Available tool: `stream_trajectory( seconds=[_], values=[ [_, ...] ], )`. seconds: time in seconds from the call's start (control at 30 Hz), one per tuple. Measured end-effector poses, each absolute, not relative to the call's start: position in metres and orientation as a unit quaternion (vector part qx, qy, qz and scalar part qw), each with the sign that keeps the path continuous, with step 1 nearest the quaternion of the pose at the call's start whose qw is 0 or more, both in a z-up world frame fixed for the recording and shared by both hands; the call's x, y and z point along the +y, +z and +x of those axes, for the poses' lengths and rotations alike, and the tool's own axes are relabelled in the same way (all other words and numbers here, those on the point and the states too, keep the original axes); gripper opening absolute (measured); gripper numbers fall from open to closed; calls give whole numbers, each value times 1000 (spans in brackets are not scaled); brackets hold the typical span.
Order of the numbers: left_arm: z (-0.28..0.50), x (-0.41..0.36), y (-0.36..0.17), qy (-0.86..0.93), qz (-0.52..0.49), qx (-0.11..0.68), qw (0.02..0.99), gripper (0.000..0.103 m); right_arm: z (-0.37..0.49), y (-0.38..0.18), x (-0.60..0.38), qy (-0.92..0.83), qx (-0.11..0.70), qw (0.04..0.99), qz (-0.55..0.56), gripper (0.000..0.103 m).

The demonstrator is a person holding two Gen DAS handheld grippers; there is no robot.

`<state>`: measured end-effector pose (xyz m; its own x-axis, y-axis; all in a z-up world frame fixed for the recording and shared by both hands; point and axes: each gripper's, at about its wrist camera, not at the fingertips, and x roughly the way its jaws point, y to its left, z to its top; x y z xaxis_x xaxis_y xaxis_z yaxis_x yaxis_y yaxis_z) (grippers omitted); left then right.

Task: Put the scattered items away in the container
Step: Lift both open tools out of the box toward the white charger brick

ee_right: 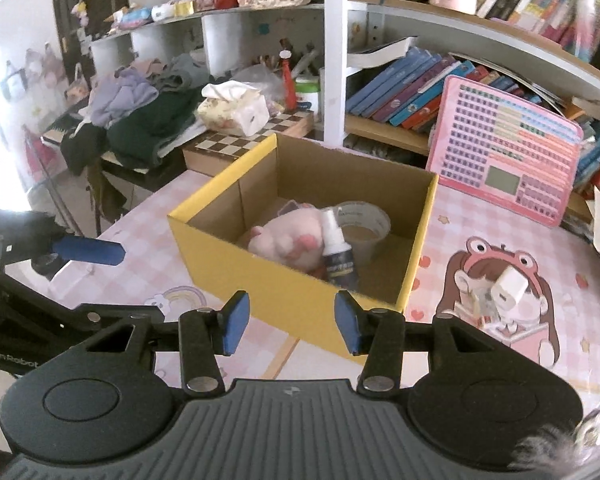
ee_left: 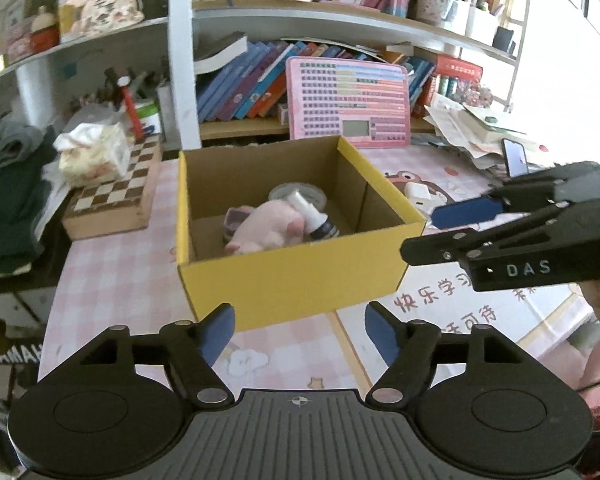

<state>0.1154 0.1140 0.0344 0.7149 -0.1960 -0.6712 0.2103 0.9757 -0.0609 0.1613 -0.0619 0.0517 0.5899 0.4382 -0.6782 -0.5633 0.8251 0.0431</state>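
Your yellow box (ee_left: 296,280) sits mid-table on the pink checked mat, and it's already got a decent haul: a pink plush (ee_left: 266,226), a small spray bottle (ee_left: 316,220) leaning on it, a roll of tape (ee_left: 300,194) behind, and some purplish thing (ee_left: 236,220) I can't make out. So most of the tidying looks done. What's left, as far as I can see, is the white charger plug (ee_right: 508,286) lying on the cartoon-girl print at about 3 o'clock from the box, clearly apart from it. Everything else nearby (chessboard (ee_left: 112,196), tissue pack (ee_left: 92,152), pink tablet (ee_left: 348,100)) reads as room clutter, not your job, but that's a guess.

Both tools are angled down over the near side of the box. Your left gripper (ee_left: 300,332) has its jaws wide apart, nothing in them. Your right gripper (ee_right: 292,322) has jaws narrower but apart too, also empty. The right one's closer to that plug.
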Motion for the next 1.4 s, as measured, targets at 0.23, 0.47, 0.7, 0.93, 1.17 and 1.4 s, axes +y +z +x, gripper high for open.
stream_trajectory(
  seconds=[0.23, 0.47, 0.7, 0.93, 1.17, 1.4],
  values=[
    [92, 114, 24, -91, 6, 367, 926, 84, 132, 34, -65, 252, 361, 894, -80, 50],
    [77, 113, 10, -84, -5, 381, 921, 87, 110, 12, -74, 215, 385, 894, -77, 56],
    [66, 102, -7, -83, -3, 404, 911, 88, 88, -6, -80, 184, 400, 894, -89, 62],
    [58, 92, -18, -89, -8, 424, 901, 89, 74, -14, -90, 157, 411, 894, -85, 69],
    [58, 82, -26, -105, -9, 440, 892, 91, 69, -18, -102, 139, 424, 892, -77, 78],
    [63, 64, -32, -129, -7, 451, 883, 91, 67, -23, -122, 114, 440, 888, -65, 80]
  ],
)
